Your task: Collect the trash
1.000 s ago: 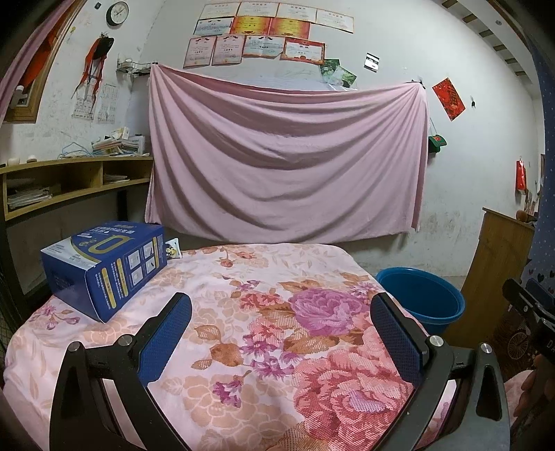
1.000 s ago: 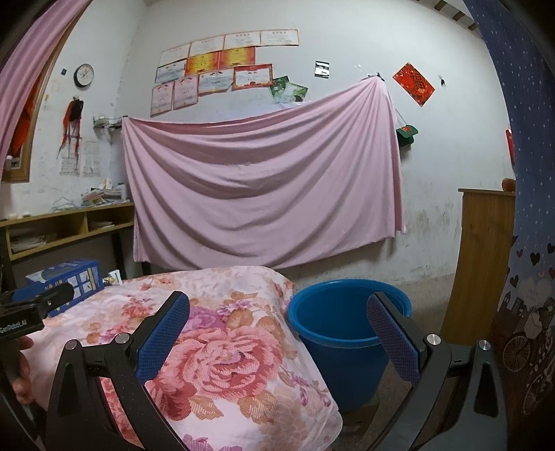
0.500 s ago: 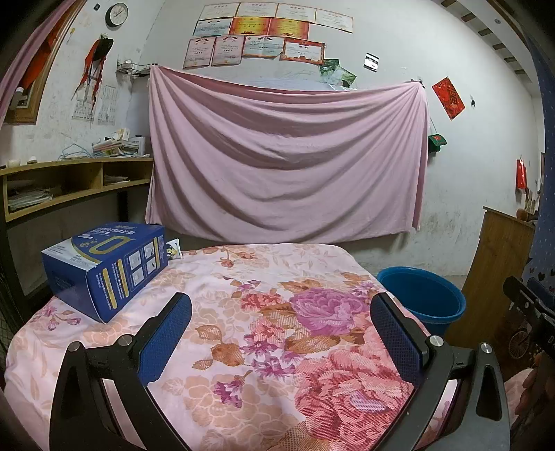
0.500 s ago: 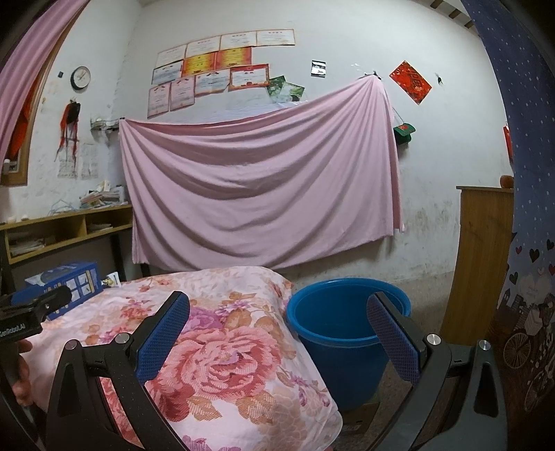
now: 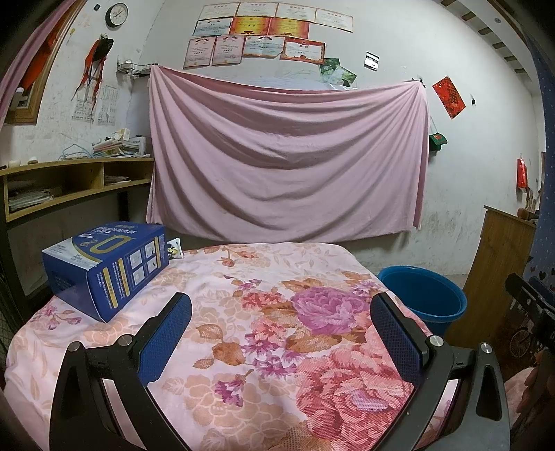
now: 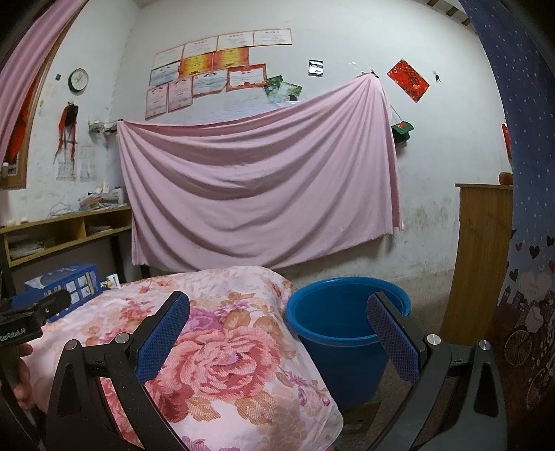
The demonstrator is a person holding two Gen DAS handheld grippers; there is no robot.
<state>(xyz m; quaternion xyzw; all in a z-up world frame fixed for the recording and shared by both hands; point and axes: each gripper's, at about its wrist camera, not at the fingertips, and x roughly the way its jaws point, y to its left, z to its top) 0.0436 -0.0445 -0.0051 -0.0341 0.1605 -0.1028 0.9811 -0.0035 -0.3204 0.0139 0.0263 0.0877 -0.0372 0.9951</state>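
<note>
1. Floral cloth (image 5: 277, 329): covers the raised surface in the foreground.
2. Pink sheet (image 5: 288, 163): hangs across the rear wall.
3. Certificates (image 5: 256, 34): fixed to the wall above the sheet.
4. Wall clock (image 5: 116, 14): upper left.
5. Wooden shelf (image 5: 76, 184): left wall, holding stacked papers.
6. Wooden cabinet (image 6: 484, 256): right side.

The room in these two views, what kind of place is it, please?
Most likely a lived-in room of a private home, perhaps a bedroom or study. A floral quilt covers a bed-like surface, framed certificates and a clock hang on the wall, and a wooden shelf holds books and papers.
</note>
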